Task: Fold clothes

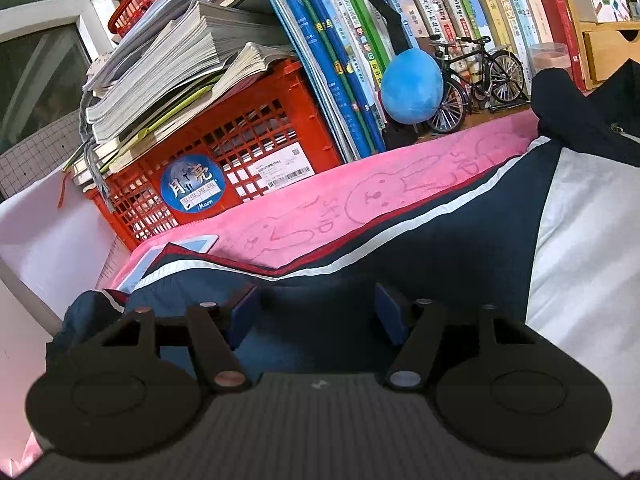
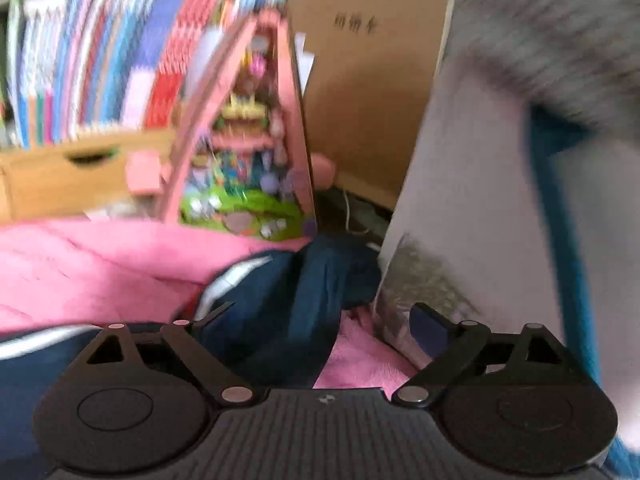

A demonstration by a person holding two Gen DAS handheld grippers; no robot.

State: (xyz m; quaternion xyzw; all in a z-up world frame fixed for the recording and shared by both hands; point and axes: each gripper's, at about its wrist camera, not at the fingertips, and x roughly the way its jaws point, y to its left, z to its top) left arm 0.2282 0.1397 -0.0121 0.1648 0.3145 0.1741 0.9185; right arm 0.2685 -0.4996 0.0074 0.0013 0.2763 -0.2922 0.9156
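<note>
A navy jacket (image 1: 400, 240) with white and red stripes and a white panel lies spread on a pink towel (image 1: 360, 184). My left gripper (image 1: 318, 312) is open, low over the navy cloth, with nothing between its blue pads. In the blurred right wrist view, a bunched navy sleeve (image 2: 296, 296) with a white stripe lies on the pink towel (image 2: 100, 272). My right gripper (image 2: 320, 320) is open wide just above the sleeve, with nothing in it.
A red crate (image 1: 224, 152) with stacked papers, upright books (image 1: 340, 40), a blue plush ball (image 1: 412, 88) and a model bicycle (image 1: 476, 76) line the back. A pink toy house (image 2: 248, 140), a cardboard box (image 2: 368, 80) and a white bag (image 2: 480, 200) stand near the right gripper.
</note>
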